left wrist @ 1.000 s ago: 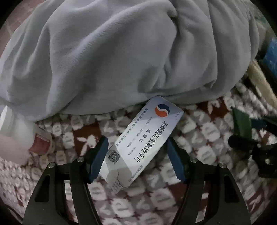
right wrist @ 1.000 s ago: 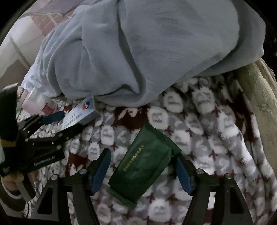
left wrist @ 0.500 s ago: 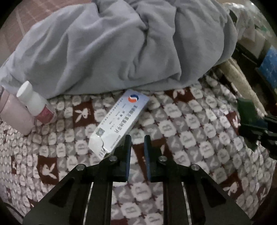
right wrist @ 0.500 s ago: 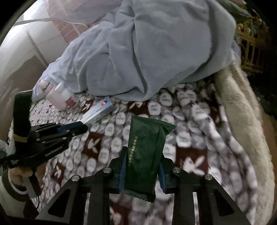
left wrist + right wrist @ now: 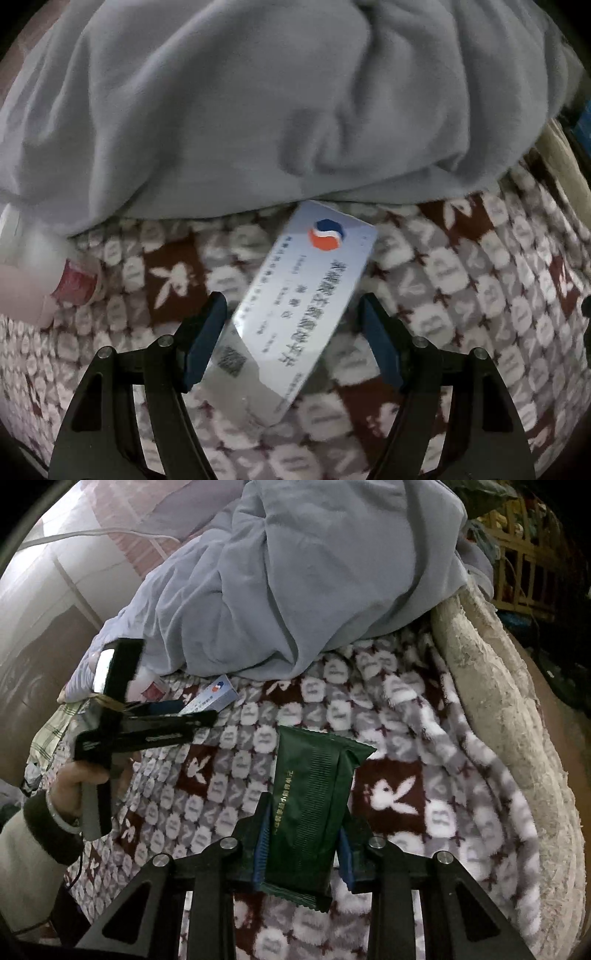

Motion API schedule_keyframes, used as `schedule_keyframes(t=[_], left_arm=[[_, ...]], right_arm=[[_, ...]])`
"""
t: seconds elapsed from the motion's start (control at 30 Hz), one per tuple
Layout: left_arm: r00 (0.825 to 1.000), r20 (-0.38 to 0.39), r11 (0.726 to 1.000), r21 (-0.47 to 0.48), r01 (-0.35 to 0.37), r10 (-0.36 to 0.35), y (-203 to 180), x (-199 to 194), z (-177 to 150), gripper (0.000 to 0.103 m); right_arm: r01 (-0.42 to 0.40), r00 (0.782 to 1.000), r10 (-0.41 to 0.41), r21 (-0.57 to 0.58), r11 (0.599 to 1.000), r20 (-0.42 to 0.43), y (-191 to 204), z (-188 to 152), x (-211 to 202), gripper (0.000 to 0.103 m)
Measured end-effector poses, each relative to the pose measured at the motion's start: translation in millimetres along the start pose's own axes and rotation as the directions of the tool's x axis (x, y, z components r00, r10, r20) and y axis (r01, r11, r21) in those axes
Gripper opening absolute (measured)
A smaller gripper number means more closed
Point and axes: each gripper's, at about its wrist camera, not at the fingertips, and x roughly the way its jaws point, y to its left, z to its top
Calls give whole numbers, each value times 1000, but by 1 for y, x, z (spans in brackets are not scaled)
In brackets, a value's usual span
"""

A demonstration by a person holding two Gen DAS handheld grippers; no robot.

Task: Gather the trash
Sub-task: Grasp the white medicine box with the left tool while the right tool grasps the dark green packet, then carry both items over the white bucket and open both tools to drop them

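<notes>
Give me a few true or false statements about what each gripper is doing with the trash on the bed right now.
1. The right gripper is clamped on the green packet. True.
2. The left gripper is shut on the white box. False: its jaws stand open on either side of the box.
3. The white box lies on the patterned blanket. True.
4. The grey quilt covers the green packet. False: the packet is in the open.
</notes>
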Motion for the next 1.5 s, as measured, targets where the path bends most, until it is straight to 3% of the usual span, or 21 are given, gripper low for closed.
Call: schedule_keyframes(t=[0.1, 0.17, 0.57, 1.03, 1.5], left_arm=[[1000, 29, 999, -37, 10, -9, -2, -11, -4, 50], [999, 36, 998, -57, -1, 3, -5, -20, -9, 47], [992, 124, 999, -33, 34, -30, -91, -105, -52, 47], [975, 185, 990, 83, 112, -126, -208, -144, -35, 47], [956, 187, 956, 229, 181, -226, -323, -156, -15, 47]], right_arm=[[0, 1000, 0, -3, 1000, 0, 1, -1, 1, 30], [-1, 1000, 1, -3, 1000, 3, 2, 0, 0, 30], [32, 998, -30, -30, 999, 62, -1, -23, -46, 30], [117, 981, -128, 79, 990, 148, -66, -59, -131, 30], [218, 949, -265, 253, 942, 170, -155, -105, -192, 30]])
